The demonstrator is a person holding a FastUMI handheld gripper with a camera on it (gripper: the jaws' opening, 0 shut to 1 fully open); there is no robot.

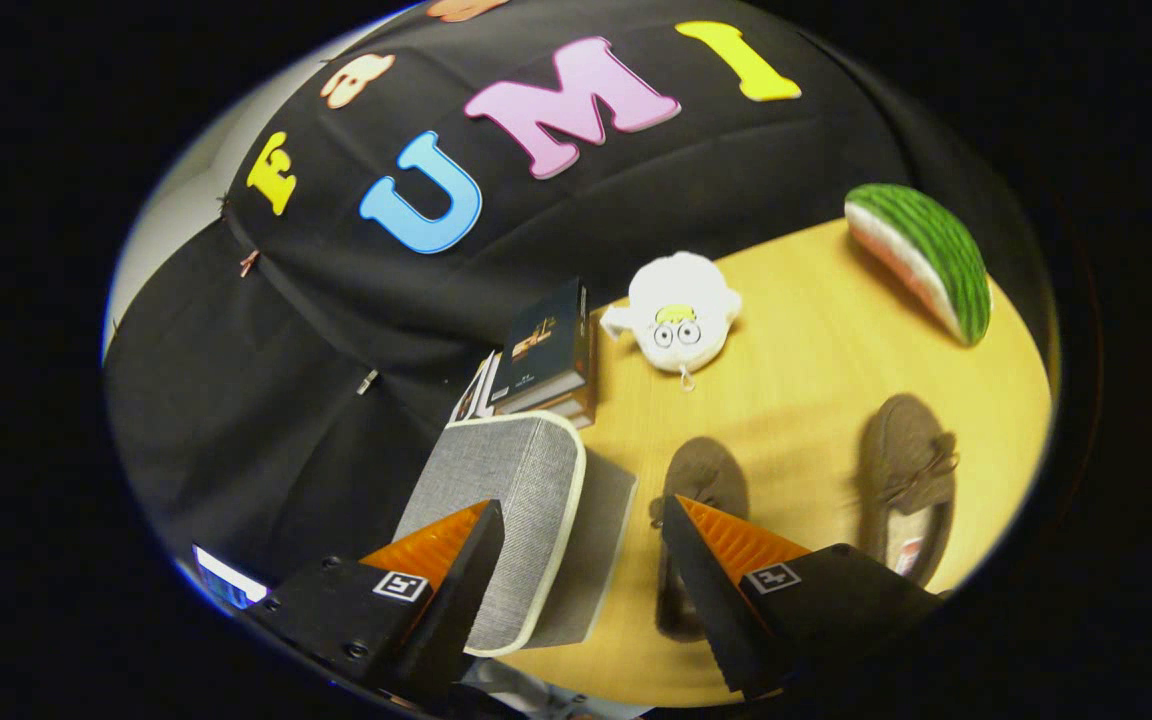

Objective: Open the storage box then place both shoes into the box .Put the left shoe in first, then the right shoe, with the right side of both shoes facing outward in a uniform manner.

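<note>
A: Gripper [581, 535]?
B: Tilted over the table [816, 330], looking down and rolled to one side. Spread wide, nothing held. Left finger over the near corner of the storage box [516, 500], right finger overlapping the heel end of one shoe.

A: From the left, then?
B: Beyond the left finger, the booth's black cloth wall [286, 400]. Between the fingers, nearer the left one, the storage box: grey woven fabric, pale cream piping round the edge, lid [506, 475] on top; shut or not, hard to tell. Just beyond the box, a small stack of books [546, 355], dark cover uppermost.

A: Shoes?
B: Two brown slippers, moccasin type, both flat on the wood. Left slipper [701, 480] just ahead of the right finger, partly hidden by it. Right slipper [911, 480] further out past that finger, bow on top, pale lining showing at the opening. Apart from each other, neither in the box.

A: Farther off?
B: White plush toy [681, 310] with round eyes beyond the gap, beside the books. Watermelon-slice cushion [921, 255] well beyond the right finger, at the table's far side.
</note>
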